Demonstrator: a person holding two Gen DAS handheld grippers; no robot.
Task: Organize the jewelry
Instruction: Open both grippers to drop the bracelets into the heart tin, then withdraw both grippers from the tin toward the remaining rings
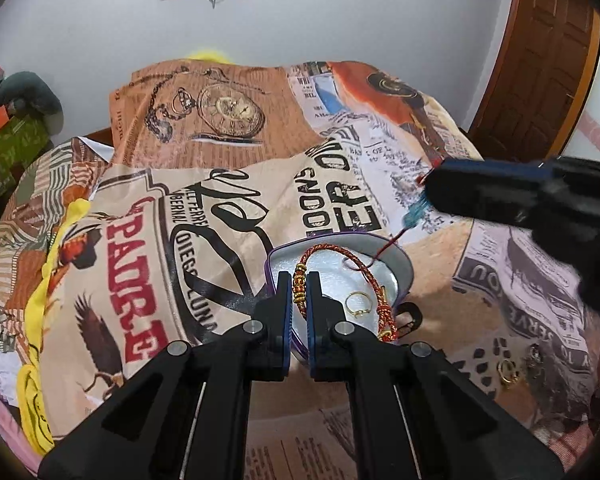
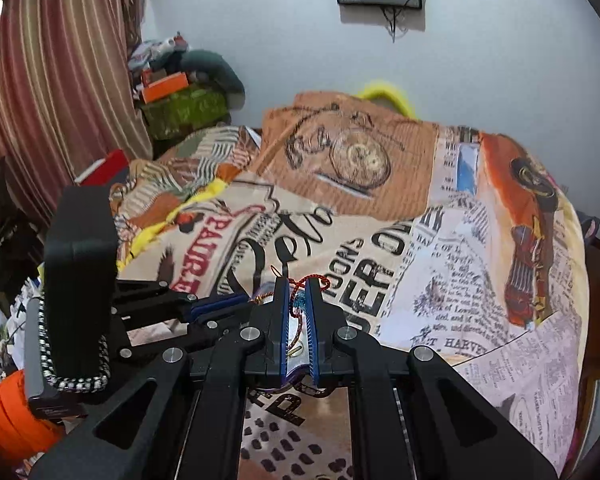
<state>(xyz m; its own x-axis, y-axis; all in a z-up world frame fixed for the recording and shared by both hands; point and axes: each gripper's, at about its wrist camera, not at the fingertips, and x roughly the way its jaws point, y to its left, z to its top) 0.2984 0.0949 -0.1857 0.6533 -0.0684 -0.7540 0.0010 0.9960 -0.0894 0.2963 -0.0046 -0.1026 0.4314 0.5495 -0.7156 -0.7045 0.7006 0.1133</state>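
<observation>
Red bracelet (image 1: 300,284) between both closed tongs

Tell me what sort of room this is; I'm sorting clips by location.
Probably a bedroom: a printed bedspread covers a bed, striped curtains hang beside it, and a wooden door stands behind.

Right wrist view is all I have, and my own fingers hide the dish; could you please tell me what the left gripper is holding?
Observer: The left gripper is shut on the beaded part of the red-and-gold bracelet, above the silver dish.
Operator: Thank you. Is anything lying in the dish?
Observer: Yes, a gold ring lies on its floor.
Operator: Is any jewelry outside it?
Observer: Gold earrings lie on the blanket, to the right of the dish in the left wrist view.
</observation>
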